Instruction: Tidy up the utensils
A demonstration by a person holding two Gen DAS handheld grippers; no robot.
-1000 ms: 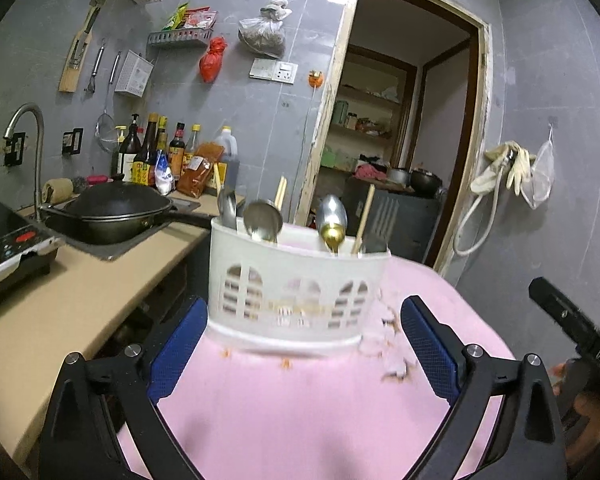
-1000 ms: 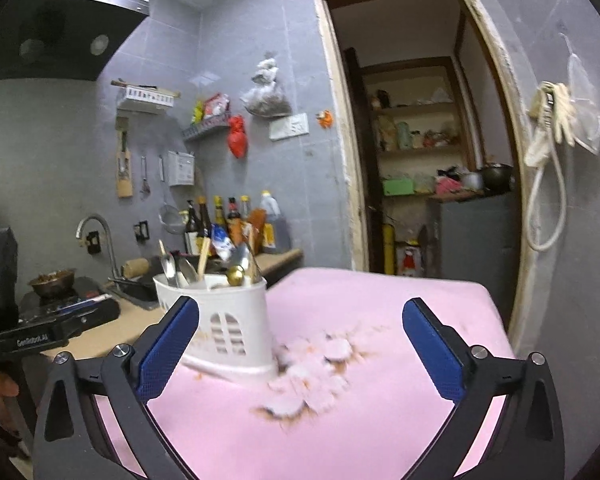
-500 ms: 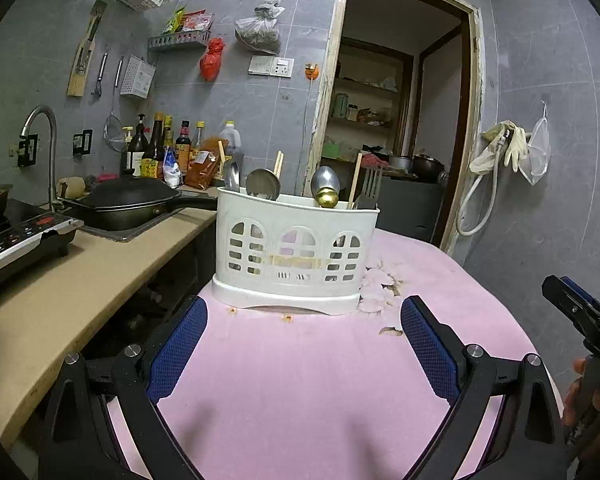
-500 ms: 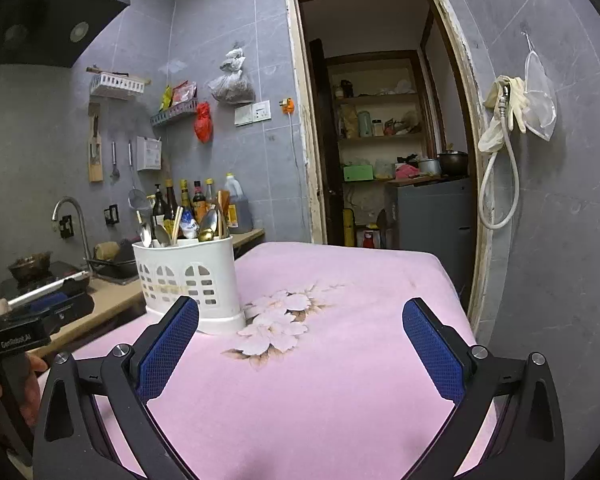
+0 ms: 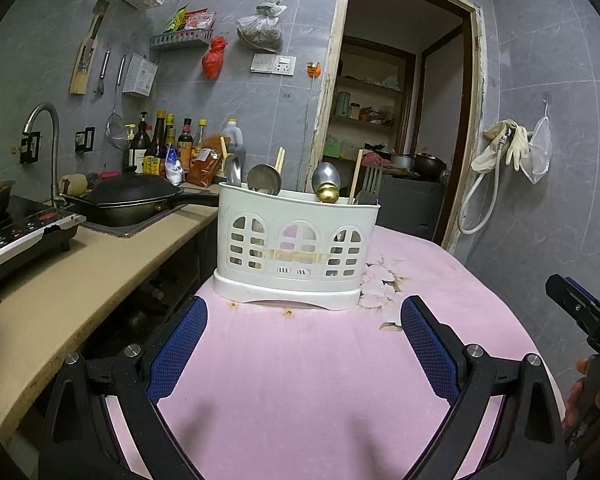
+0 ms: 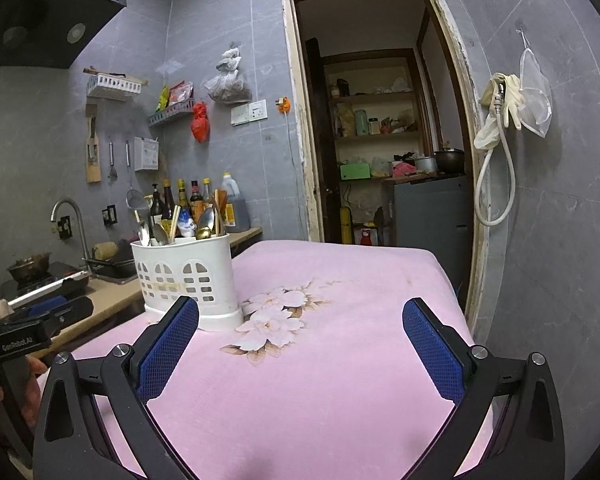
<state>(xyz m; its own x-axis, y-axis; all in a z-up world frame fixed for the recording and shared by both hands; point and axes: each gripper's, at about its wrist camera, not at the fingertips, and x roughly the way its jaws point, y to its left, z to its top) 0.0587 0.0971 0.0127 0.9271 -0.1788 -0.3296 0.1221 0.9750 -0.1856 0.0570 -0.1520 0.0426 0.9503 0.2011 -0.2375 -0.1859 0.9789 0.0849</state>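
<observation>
A white plastic utensil caddy (image 5: 294, 248) (image 6: 188, 276) stands upright on the pink flowered cloth (image 5: 300, 380) (image 6: 320, 360). Spoons (image 5: 326, 182), a fork (image 5: 372, 184) and chopsticks (image 5: 356, 176) stick up out of it. My left gripper (image 5: 302, 344) is open and empty, a short way in front of the caddy. Also open and empty, my right gripper (image 6: 300, 344) sits over bare cloth to the right of the caddy. No loose utensil shows on the cloth.
A tan counter (image 5: 80, 272) runs along the left with a black wok (image 5: 132, 198), an induction hob (image 5: 16, 236), sauce bottles (image 5: 168, 144) and a tap (image 5: 46, 136). An open doorway (image 6: 380, 140) lies behind the table. A hand holds each handle at the frame edges.
Both grippers have pulled back from the caddy, which now looks smaller and farther. The right view shows more of the flower print. Both stayed open and empty.
</observation>
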